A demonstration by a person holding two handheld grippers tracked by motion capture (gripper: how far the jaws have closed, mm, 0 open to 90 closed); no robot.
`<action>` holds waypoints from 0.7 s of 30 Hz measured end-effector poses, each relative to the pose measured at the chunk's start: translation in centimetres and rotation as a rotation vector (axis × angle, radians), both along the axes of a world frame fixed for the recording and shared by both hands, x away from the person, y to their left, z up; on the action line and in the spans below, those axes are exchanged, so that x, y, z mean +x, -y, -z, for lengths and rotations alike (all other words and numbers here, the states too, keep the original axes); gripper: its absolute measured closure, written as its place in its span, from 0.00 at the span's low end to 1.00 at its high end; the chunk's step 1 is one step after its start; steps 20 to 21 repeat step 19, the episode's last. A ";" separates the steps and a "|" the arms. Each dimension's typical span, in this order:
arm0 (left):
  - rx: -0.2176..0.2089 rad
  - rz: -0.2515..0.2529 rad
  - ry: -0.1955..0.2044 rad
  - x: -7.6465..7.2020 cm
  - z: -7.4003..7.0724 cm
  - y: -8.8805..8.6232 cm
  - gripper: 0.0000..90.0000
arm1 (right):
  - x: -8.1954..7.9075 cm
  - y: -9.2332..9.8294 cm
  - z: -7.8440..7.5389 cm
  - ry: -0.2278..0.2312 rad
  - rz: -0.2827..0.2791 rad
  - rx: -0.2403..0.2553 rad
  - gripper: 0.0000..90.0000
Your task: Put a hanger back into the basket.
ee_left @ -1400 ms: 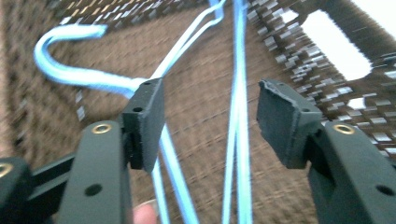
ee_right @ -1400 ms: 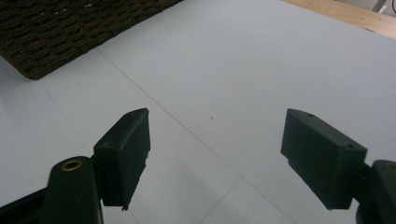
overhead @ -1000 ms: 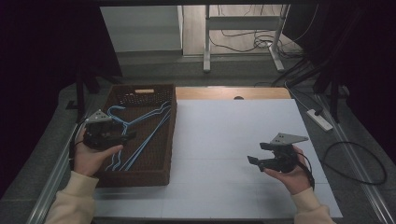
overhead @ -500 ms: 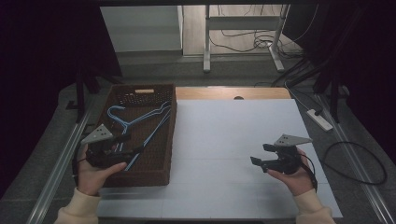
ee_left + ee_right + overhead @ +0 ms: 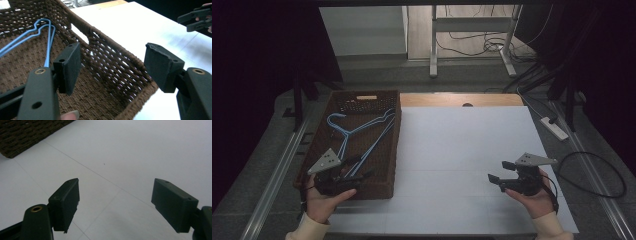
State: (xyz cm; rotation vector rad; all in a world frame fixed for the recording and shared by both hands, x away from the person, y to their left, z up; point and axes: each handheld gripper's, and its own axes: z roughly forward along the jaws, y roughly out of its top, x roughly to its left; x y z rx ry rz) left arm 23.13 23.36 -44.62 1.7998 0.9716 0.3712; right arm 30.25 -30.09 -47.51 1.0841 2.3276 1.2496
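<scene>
Blue hangers (image 5: 362, 137) partly hidden behind left gripper (image 5: 354, 172)

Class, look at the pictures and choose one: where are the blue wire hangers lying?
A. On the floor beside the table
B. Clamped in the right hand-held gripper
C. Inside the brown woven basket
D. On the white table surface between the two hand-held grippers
C: the blue wire hangers lie on the bottom of the brown woven basket, with the open left hand-held gripper at its near end.
</scene>
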 end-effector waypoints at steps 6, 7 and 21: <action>0.004 0.013 -0.006 -0.3 0.5 0.4 0.34 | 0.0 0.4 0.5 -0.009 0.007 0.009 0.25; 0.005 0.014 -0.007 -0.3 0.6 0.4 0.34 | -0.1 0.4 0.4 -0.008 0.007 0.008 0.25; 0.020 0.025 -0.014 -0.2 0.5 0.5 0.33 | -0.3 0.4 -0.1 0.016 -0.010 0.016 0.25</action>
